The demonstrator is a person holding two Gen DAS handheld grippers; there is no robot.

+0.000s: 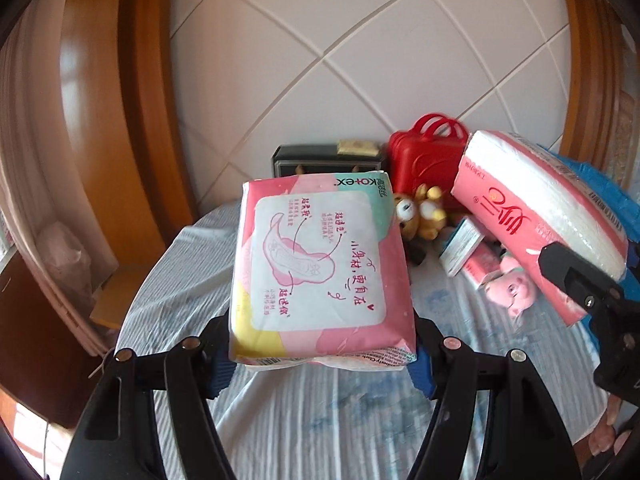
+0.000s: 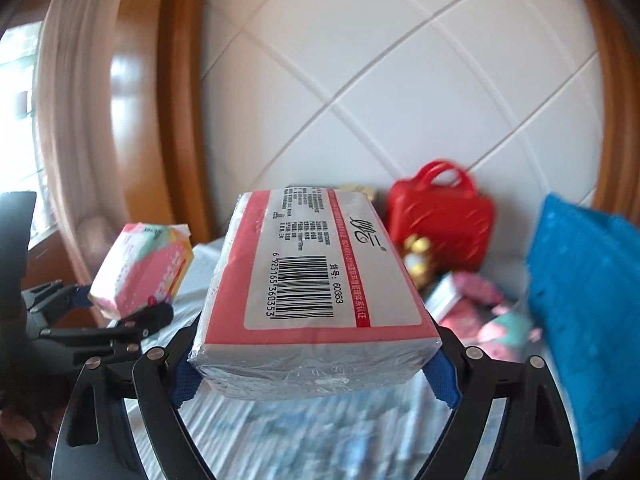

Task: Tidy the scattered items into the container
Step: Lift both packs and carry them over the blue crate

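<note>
My left gripper (image 1: 322, 364) is shut on a pink and teal pad packet (image 1: 320, 268), held above the bed; the same packet (image 2: 140, 268) shows at the left of the right wrist view. My right gripper (image 2: 314, 376) is shut on a pink tissue pack (image 2: 316, 280) with a barcode on top, also lifted; that tissue pack (image 1: 536, 216) appears at the right of the left wrist view. At the head of the bed lie a yellow plush toy (image 1: 424, 212), a pink pig toy (image 1: 512, 288) and small boxes (image 1: 460, 246).
A red handled case (image 1: 428, 152) and a dark box (image 1: 320, 158) stand against the white padded headboard (image 1: 360, 60). A blue pillow (image 2: 588, 300) lies at the right. The striped bedsheet (image 1: 320, 420) spreads below. Wooden frame and curtain are at the left.
</note>
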